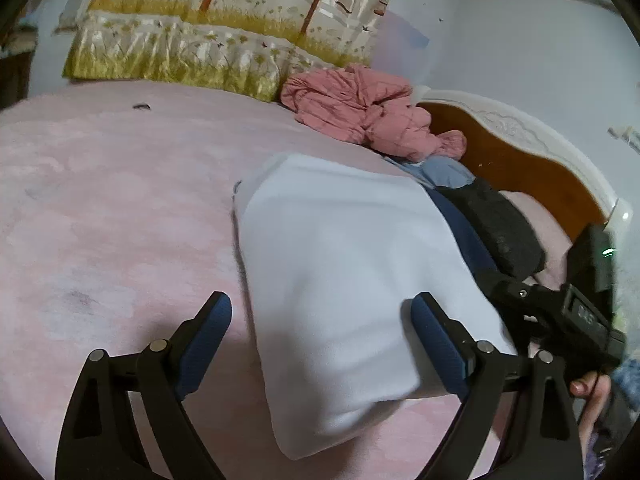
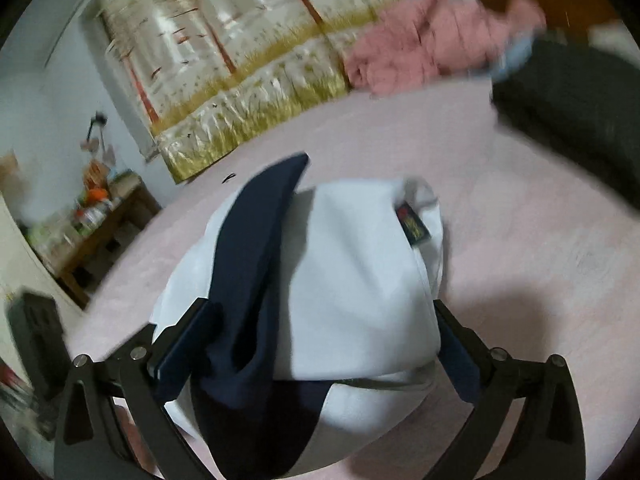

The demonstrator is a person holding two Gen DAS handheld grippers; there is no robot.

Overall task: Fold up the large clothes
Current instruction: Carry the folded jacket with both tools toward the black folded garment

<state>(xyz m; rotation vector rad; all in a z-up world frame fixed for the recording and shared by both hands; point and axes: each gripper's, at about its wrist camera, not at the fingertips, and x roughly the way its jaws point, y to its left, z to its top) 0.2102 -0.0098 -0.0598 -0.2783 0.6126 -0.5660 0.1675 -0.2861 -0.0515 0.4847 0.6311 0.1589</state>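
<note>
A white garment with navy parts [image 1: 344,264] lies folded on the pink bedspread [image 1: 112,208]. My left gripper [image 1: 320,320] is open, its jaws wide apart just above the garment's near end, holding nothing. My right gripper [image 2: 320,332] is open too, with the bunched white and navy cloth [image 2: 352,280] lying between its blue pads [image 2: 188,344]; I cannot see it pinched. A navy sleeve [image 2: 256,248] drapes over the white cloth. The right gripper's body [image 1: 560,308] shows at the right edge of the left wrist view, beside the garment.
A crumpled pink garment [image 1: 360,108] lies at the far side by the wooden headboard [image 1: 520,160], next to a blue item [image 1: 444,170] and a dark folded item [image 1: 496,228]. A patterned quilt [image 1: 200,48] lies beyond. A cluttered wooden table [image 2: 100,220] stands beside the bed.
</note>
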